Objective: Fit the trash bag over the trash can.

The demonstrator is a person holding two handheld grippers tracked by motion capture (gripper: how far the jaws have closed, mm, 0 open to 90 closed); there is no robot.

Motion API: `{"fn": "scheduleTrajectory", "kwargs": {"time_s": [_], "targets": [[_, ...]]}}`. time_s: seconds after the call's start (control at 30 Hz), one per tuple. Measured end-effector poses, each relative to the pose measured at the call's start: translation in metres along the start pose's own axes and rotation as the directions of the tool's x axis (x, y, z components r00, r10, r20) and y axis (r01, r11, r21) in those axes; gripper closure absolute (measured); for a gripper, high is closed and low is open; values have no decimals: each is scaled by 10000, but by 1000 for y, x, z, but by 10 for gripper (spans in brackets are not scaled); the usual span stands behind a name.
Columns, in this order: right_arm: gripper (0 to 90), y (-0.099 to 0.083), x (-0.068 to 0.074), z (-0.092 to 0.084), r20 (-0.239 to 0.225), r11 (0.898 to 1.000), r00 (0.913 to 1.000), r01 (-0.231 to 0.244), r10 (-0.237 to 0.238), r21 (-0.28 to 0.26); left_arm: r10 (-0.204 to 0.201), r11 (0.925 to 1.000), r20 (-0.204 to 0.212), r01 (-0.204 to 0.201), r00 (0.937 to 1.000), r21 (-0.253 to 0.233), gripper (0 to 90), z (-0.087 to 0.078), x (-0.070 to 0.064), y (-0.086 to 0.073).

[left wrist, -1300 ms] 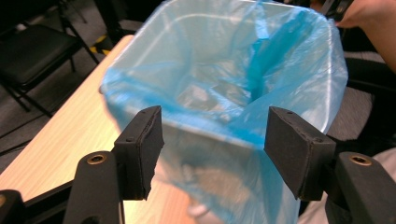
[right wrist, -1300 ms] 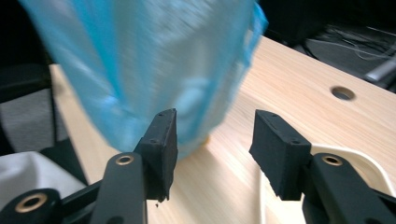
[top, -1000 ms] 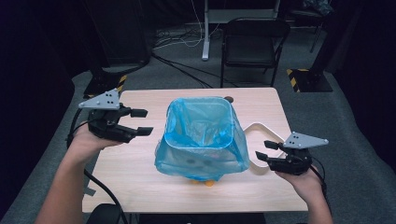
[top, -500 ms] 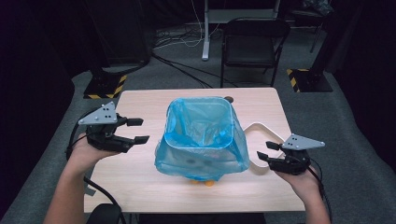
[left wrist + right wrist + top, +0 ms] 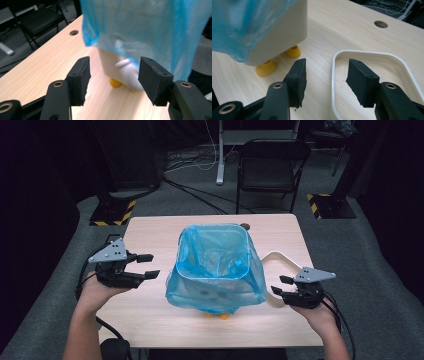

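On the left of the high view, the left gripper (image 5: 154,265) is held above the left part of the table (image 5: 150,315), its jaws pointing right toward the bin. A second ago it sat higher and farther back in that view; it has since sunk toward the person and the table edge. Its jaws have just been closing a little, yet they stand spread with nothing between them. In the left gripper view the pads (image 5: 80,78) frame the bin's lower corner from a distance, apart from it.

In the middle stands the bin (image 5: 214,265), a cream box on yellow feet (image 5: 265,68), lined with a blue bag (image 5: 235,290) that is folded over the rim and hangs down the sides. It rests at the table's centre, and bin and bag lie as they did in the earlier frames.

Just right of the bin a white ring (image 5: 280,257), a rounded frame, lies flat on the table. In the right gripper view its near left edge (image 5: 333,82) runs between the two pads, though they do not press on it.

At the right, the right gripper (image 5: 276,286) points left toward the bin's base. It too has come down slightly and nearer the table's right edge. Its jaws have just been closing somewhat and are still spread, gripping nothing.
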State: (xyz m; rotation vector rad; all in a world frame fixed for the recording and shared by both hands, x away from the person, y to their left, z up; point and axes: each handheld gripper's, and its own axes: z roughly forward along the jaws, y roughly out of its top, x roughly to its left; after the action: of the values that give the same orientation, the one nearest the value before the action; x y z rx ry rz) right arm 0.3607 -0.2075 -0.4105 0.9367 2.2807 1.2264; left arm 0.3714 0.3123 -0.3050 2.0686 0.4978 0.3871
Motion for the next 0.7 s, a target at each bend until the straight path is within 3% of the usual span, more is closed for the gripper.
{"fn": "scheduleTrajectory", "kwargs": {"time_s": [0.27, 0.53, 0.7], "targets": [[509, -10, -5, 14, 26, 9996, 9996, -296, 296, -46, -826, 9958, -29, 825, 9966, -406, 431, -3, 12, -16], [533, -17, -7, 26, 99, 9998, 9998, -159, 158, 125, -1108, 9927, -312, 1091, 9934, -523, 430, -9, 16, -24], [534, -22, -11, 34, 118, 9991, 9994, -321, 318, 287, -1183, 9921, -403, 1164, 9922, -464, 429, -11, 19, -31]]}}
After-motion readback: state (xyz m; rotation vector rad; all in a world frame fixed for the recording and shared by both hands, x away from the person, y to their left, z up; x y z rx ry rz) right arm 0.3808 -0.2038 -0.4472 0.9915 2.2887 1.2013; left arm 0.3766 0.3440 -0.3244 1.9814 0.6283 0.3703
